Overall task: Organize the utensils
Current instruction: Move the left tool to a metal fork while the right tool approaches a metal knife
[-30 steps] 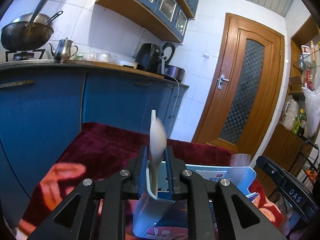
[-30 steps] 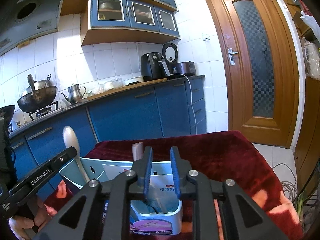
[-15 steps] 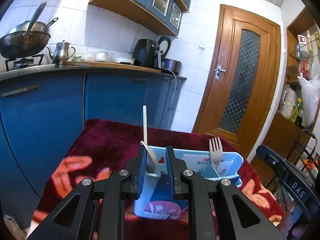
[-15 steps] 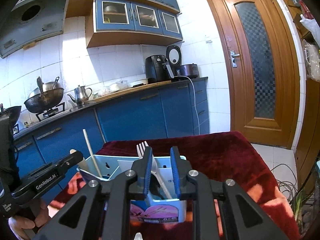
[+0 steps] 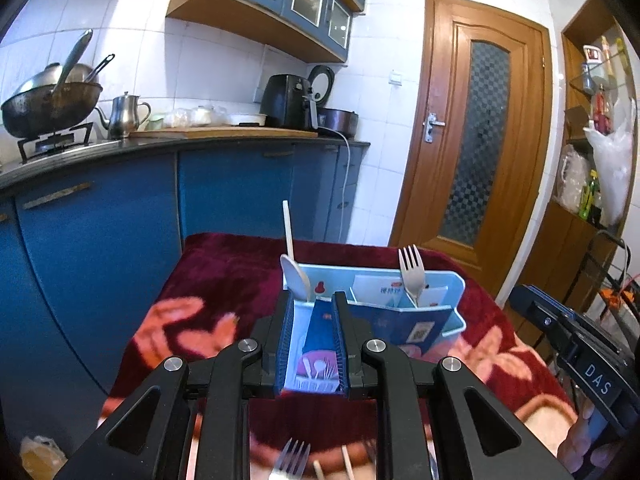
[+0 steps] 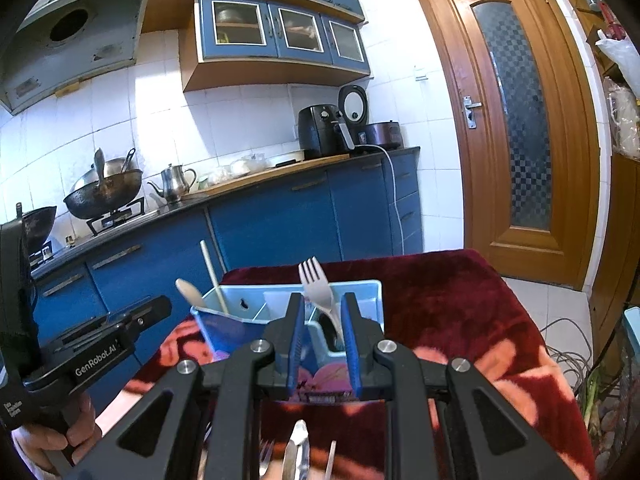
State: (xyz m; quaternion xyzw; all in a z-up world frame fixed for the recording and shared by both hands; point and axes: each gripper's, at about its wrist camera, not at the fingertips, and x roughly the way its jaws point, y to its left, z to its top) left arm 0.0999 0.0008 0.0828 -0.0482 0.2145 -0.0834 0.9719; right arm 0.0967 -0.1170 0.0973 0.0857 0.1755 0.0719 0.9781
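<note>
Red tablecloth [image 5: 224, 280] carries blue caddy [image 5: 452, 292]: spoon [image 5: 294, 278] at 10 o'clock compartment, fork [image 5: 412, 276] at 2. Left gripper [image 5: 312, 344] and right gripper [image 6: 323, 344] both spread, pinching nothing.

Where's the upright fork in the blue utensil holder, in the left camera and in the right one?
Left wrist: fork stands right of centre, in the holder's right compartment.
Right wrist: fork stands at centre, just above the gripper.
Shared landmark: the spoon at the holder's opposite end.
</note>
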